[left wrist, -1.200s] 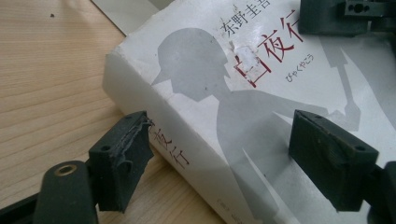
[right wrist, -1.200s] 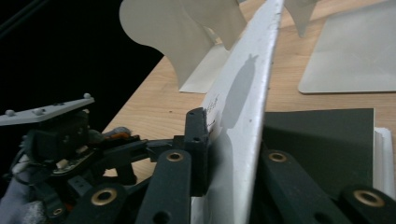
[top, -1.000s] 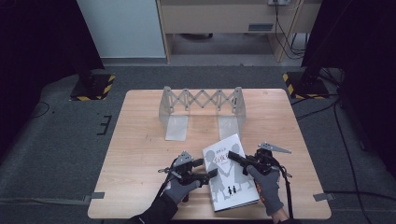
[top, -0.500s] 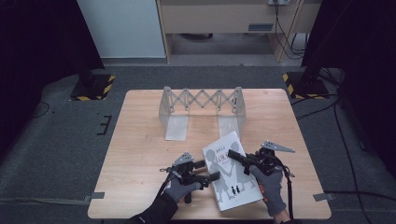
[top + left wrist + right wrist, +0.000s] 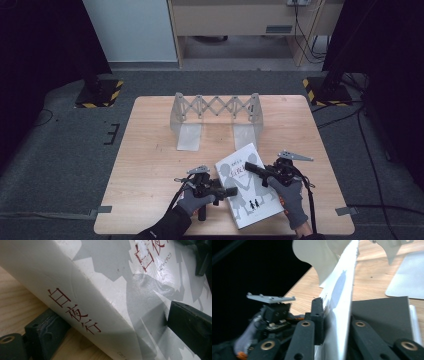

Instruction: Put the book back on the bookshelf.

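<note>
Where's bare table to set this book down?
Left half of the table, beside the rack, is bare; so is the strip right of the rack. Crowded at the front: book and both tongs.

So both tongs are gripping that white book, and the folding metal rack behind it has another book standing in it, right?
Not quite. Both tongs, left and right, do grip the white book, but the high view shows the folding rack holding no book.
</note>
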Motion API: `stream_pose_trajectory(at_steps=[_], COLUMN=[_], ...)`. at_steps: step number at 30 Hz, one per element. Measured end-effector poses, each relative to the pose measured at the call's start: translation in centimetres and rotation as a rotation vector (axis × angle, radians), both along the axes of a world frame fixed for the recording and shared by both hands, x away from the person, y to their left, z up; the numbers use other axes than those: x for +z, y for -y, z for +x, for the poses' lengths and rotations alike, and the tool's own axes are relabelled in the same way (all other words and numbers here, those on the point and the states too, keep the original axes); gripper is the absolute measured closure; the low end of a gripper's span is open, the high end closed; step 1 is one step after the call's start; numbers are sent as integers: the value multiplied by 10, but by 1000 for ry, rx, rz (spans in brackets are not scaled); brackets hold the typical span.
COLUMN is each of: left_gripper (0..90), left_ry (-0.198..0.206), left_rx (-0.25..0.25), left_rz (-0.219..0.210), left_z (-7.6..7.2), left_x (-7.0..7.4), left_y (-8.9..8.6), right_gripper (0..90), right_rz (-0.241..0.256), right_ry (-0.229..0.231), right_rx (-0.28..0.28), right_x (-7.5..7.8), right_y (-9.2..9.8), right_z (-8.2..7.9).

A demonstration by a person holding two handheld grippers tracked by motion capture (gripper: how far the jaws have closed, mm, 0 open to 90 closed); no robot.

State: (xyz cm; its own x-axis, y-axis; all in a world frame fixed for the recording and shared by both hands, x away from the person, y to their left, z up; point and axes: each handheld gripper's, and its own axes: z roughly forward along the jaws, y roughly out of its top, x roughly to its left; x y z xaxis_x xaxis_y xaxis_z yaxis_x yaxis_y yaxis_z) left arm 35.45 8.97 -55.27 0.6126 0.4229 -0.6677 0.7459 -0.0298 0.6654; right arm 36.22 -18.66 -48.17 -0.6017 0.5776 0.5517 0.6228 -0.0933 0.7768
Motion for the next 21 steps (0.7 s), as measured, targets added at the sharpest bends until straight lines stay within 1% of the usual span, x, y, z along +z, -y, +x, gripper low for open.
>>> stream_pose_trajectory(at_steps=[1,2,3,5,7,8,9,10,11,12,14,15,16,17,18,19,20,21], left_gripper=[40,41,41,44,53,60,67,70,72,74,79,89,104,123,129,130,130,130], left_ry=[2,2,6,6,5,2,2,3,4,5,5,4,7,9,15,22,22,21], left_rx=[5,5,4,11,18,23,26,27,27,27,32,37,43,48,47,46,52,53], left_rz=[3,3,7,12,15,14,16,18,21,23,25,29,38,48,59,70,68,68], left_z=[0,0,-1,-1,-1,-1,-2,-2,-2,-2,-2,-3,-3,-3,-4,-4,-5,-5], left_x=[0,0,0,1,1,1,1,1,1,1,1,1,2,2,3,3,3,3], left_y=[1,1,1,1,1,1,1,2,2,2,2,2,2,3,3,4,5,5], right_gripper=[757,757,747,692,584,539,518,513,495,479,458,441,438,429,428,428,428,428], right_rz=[-20,-20,-32,-62,-116,-151,-175,-182,-176,-182,-191,-206,-237,-292,-311,-297,-283,-275], right_ry=[2,2,3,14,53,76,88,101,99,103,104,106,102,99,76,61,33,23], right_rx=[-2,-2,-3,-8,-38,-64,-86,-98,-105,-110,-113,-110,-108,-95,-98,-93,-91,-93], right_x=[-1,-1,-2,-4,-4,-5,-7,-9,-11,-13,-16,-17,-17,-18,-20,-23,-25,-27], right_y=[-1,-1,0,0,1,2,3,4,6,7,8,9,10,12,12,15,17,18], right_z=[1,1,1,1,1,1,1,2,2,3,4,4,5,5,5,6,6,7])
